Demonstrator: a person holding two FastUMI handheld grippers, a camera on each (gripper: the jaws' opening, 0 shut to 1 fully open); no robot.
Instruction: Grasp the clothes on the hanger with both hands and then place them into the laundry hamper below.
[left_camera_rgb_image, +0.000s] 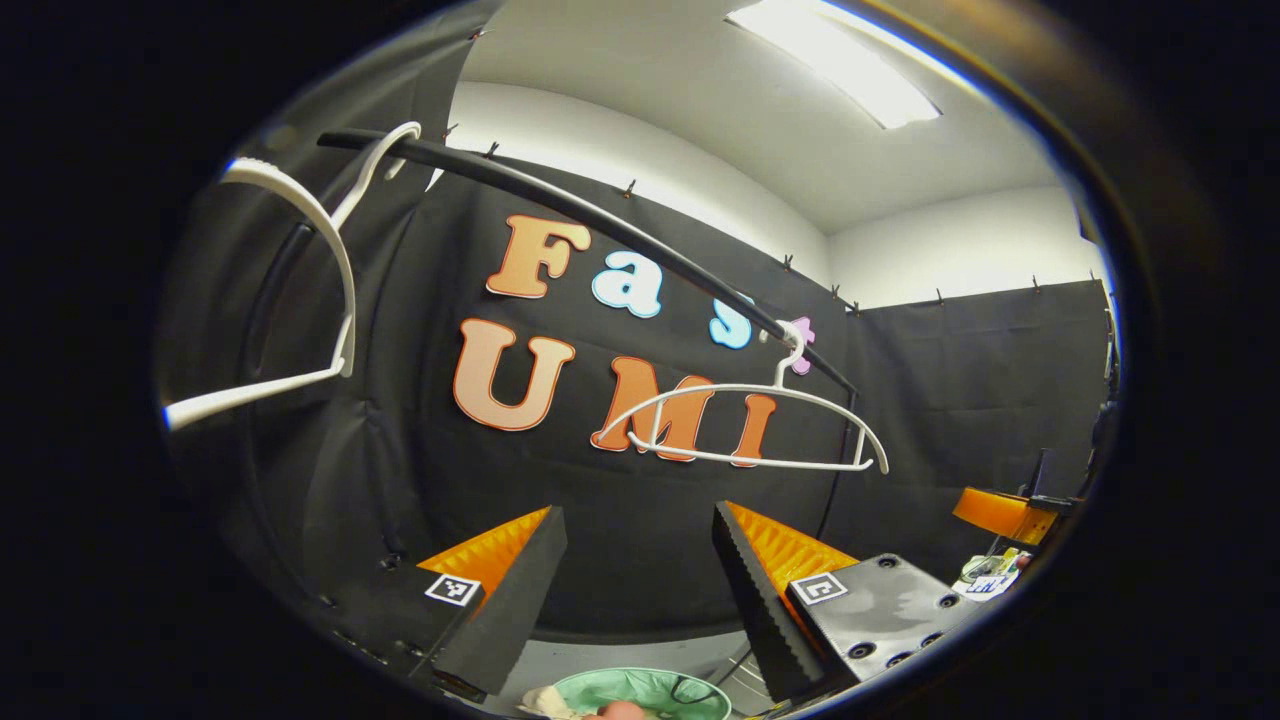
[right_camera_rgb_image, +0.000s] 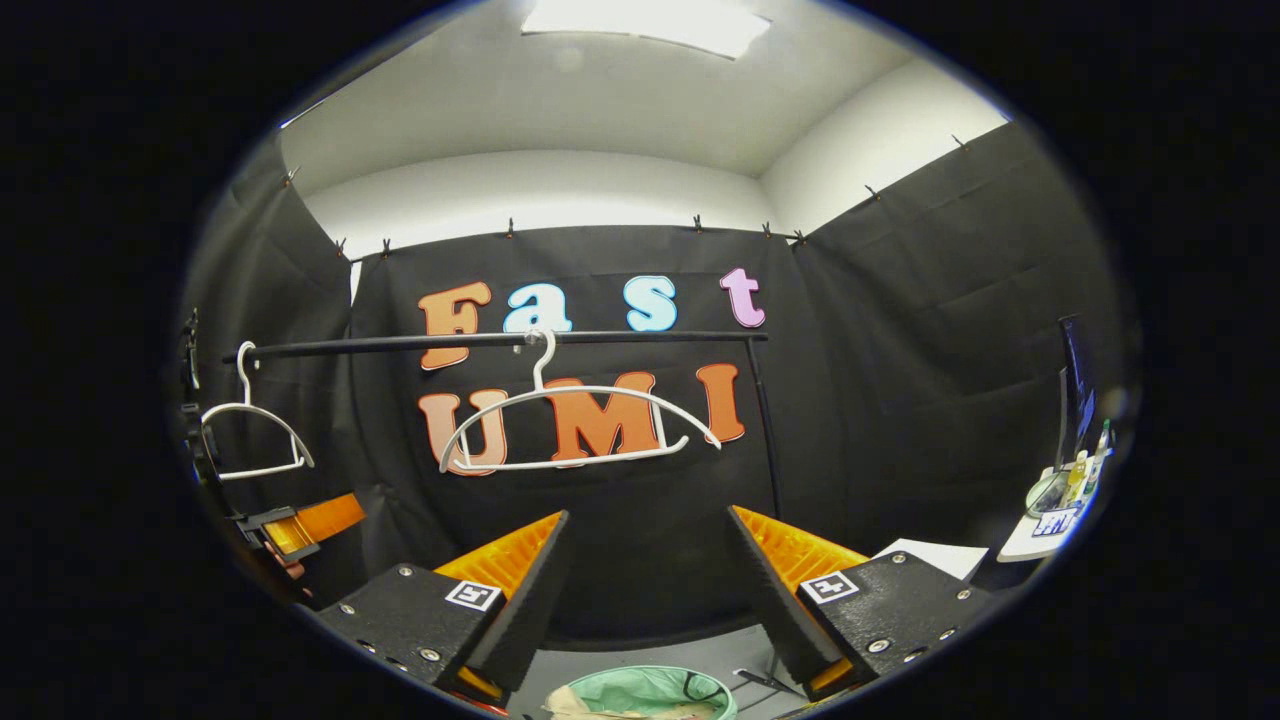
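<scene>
Gaping ridged orange-and-black tools beneath bare curved white plastic hangers, round green hamper below.

My light comes from a ceiling panel, blown out to glare in both views. The white walls read bright, the black cloth dim. Straight lines bow hard toward the edges, where focus softens; the centre stays sharp.

Two bare white smooth plastic hangers hang on a matt black metal-looking rail ahead of the fingers. Below the fingertips, a pale green round hamper lined with thin, slightly glossy film. Fingers: ribbed matt black pads, orange plastic backing.
</scene>
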